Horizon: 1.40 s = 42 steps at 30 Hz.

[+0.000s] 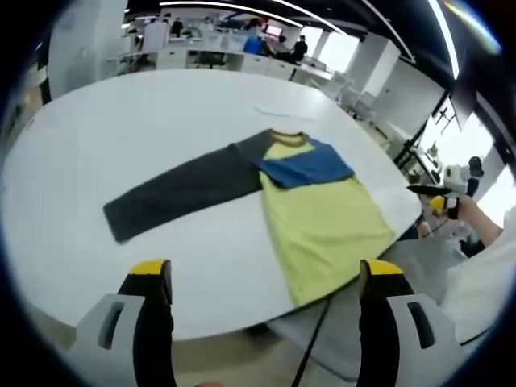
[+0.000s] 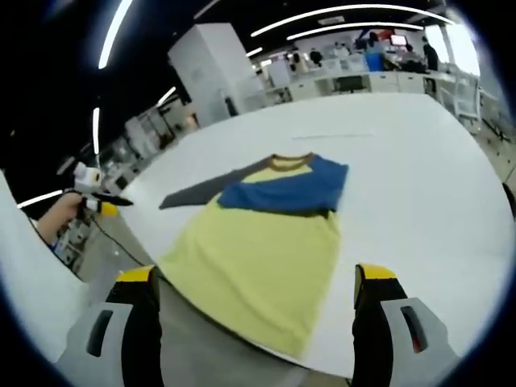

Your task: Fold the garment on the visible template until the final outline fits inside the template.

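So we've got both grippers pulled back off the table (image 1: 97,121), jaws spread wide and holding nothing; our guess is that's to size up the next fold before committing; the shirt (image 1: 322,218) lies flat ahead of the left gripper (image 1: 262,278), mostly up and to the right of its jaws; from the right gripper (image 2: 254,282) it sits dead ahead, hem nearest us and hanging a bit past the table edge; the blue sleeve (image 2: 286,192) is already folded across the chest, which is probably why that side looks tidy; the dark grey sleeve (image 1: 181,189) is stretched straight out away from the body, well ahead-left of the left gripper; the body's long axis runs collar (image 2: 290,161) away from us, hem toward us; can't make out a template anywhere.
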{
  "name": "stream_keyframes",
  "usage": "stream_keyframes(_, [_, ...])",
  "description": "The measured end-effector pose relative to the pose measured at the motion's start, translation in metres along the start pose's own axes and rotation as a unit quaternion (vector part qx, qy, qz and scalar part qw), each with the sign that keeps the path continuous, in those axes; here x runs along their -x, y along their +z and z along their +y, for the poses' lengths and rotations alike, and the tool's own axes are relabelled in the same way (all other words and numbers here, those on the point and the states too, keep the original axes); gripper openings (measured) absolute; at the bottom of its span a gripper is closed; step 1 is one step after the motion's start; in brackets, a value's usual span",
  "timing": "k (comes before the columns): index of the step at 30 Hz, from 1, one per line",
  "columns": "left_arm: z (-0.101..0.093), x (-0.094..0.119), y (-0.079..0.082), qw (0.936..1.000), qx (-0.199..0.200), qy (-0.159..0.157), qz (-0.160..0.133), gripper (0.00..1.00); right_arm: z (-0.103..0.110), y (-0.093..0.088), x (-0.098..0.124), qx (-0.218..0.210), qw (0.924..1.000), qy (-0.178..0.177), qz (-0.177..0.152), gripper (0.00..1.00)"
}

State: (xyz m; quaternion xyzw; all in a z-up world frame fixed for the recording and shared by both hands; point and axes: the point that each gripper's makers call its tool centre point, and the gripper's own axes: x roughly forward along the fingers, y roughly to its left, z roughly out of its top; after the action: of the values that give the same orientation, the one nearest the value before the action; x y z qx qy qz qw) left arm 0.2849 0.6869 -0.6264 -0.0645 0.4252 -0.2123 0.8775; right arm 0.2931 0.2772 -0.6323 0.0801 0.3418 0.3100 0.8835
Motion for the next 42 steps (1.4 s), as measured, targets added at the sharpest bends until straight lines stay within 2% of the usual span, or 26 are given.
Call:
stream_keyframes(12, [0.022,-0.002,0.011,0.9999,0.007,0.009,-0.002,0.93,-0.007,-0.002,0.001,-0.013,0.9998,-0.017,0.002,1.00])
stream_keyframes(30, [0.062,0.008,0.026,0.9986,0.035,0.036,-0.020,0.93,-0.007,-0.005,-0.001,-0.017,0.9996,-0.022,0.007,1.00])
stream_keyframes(36, [0.064,0.019,0.046,0.9982,0.024,0.037,-0.041,0.94,-0.010,-0.008,0.002,-0.021,0.9994,-0.029,0.006,1.00])
stream_keyframes(42, [0.078,0.029,0.071,0.9966,0.014,0.040,-0.070,0.96,-0.009,-0.012,0.007,-0.021,0.9992,-0.033,0.008,1.00])
